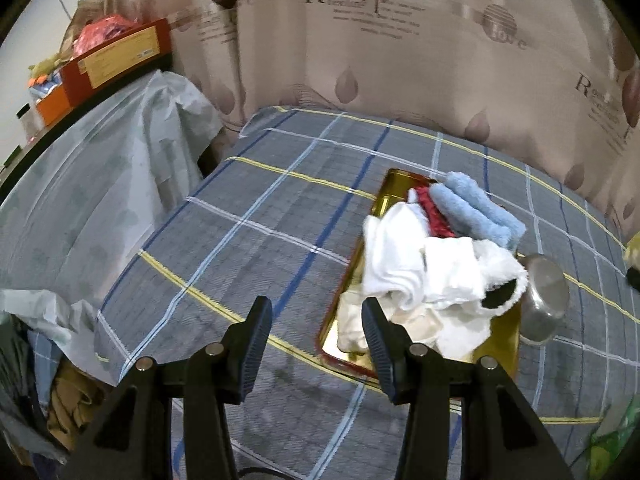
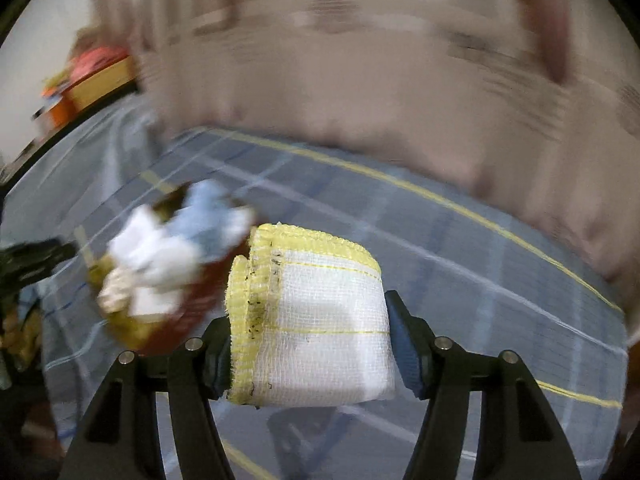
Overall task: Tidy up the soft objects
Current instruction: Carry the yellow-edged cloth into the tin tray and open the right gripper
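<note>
Plaid bedsheet (image 2: 460, 264) blurred, fingers (image 2: 404, 344) pinching folded cloth (image 2: 320, 320)

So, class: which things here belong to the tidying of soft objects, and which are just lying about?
Part of the job: yellow-edged cloth in the right gripper; gold tray; white cloths; blue towel; left gripper.

Lying about: metal cup; red box; curtain.

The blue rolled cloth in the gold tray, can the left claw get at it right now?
Probably yes: the left claw is open and empty, and the blue rolled cloth lies uncovered at the gold tray's far end, though white cloths lie between.
</note>
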Available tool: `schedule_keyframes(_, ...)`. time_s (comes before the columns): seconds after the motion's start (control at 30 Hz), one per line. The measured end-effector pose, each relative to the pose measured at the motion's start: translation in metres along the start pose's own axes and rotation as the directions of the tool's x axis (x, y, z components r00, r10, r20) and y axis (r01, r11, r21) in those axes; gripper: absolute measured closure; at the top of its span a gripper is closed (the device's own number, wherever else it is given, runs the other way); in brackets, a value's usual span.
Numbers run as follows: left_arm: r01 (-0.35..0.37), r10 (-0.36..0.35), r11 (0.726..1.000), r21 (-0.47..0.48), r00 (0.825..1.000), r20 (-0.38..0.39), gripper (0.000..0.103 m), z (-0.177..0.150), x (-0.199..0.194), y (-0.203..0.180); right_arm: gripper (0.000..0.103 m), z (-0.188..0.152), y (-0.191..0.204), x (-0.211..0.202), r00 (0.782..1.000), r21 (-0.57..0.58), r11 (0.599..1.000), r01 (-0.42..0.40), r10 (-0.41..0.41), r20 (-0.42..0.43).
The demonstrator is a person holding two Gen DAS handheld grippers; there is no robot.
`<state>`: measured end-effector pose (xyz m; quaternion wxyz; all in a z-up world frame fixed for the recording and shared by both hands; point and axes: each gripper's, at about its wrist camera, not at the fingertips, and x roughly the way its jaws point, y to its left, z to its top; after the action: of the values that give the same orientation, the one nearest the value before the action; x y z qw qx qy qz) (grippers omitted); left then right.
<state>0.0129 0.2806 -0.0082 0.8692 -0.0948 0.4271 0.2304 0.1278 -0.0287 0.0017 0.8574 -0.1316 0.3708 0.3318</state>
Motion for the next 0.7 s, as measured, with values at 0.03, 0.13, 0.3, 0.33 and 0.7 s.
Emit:
schedule_keyframes(0.03, -0.006, 0.006, 1.000, -0.004, 1.000, 0.002, 0.055, 0.000, 0.000, 0.002, 0.043, 0.001, 0.015, 0.005, 1.000, -0.021, 1.000, -0.022, 0.022, -0.009)
schedule_keyframes(0.13, -0.016, 0.016, 1.000, -0.006, 1.000, 0.013, 0.055, 0.000, -0.001, 0.005, 0.043, 0.004, 0.056, 0.024, 0.996, -0.074, 0.994, -0.081, 0.078, -0.042)
schedule_keyframes(0.3, -0.027, 0.027, 1.000, -0.007, 1.000, 0.015, 0.055, -0.002, 0.002, 0.008, 0.043, 0.000, 0.102, 0.052, 0.984, -0.104, 0.982, -0.155, 0.144, -0.104)
schedule_keyframes(0.33, -0.032, 0.032, 0.999, -0.006, 0.999, 0.014, 0.055, -0.002, 0.003, 0.008, 0.043, 0.000, 0.107, 0.058, 0.982, -0.102, 0.982, -0.161, 0.149, -0.113)
schedule_keyframes(0.7, -0.041, 0.041, 0.999, -0.009, 0.999, 0.007, 0.055, -0.005, 0.009, 0.009, 0.043, 0.014, 0.132, 0.102, 0.993, -0.114, 0.991, -0.069, 0.057, -0.104)
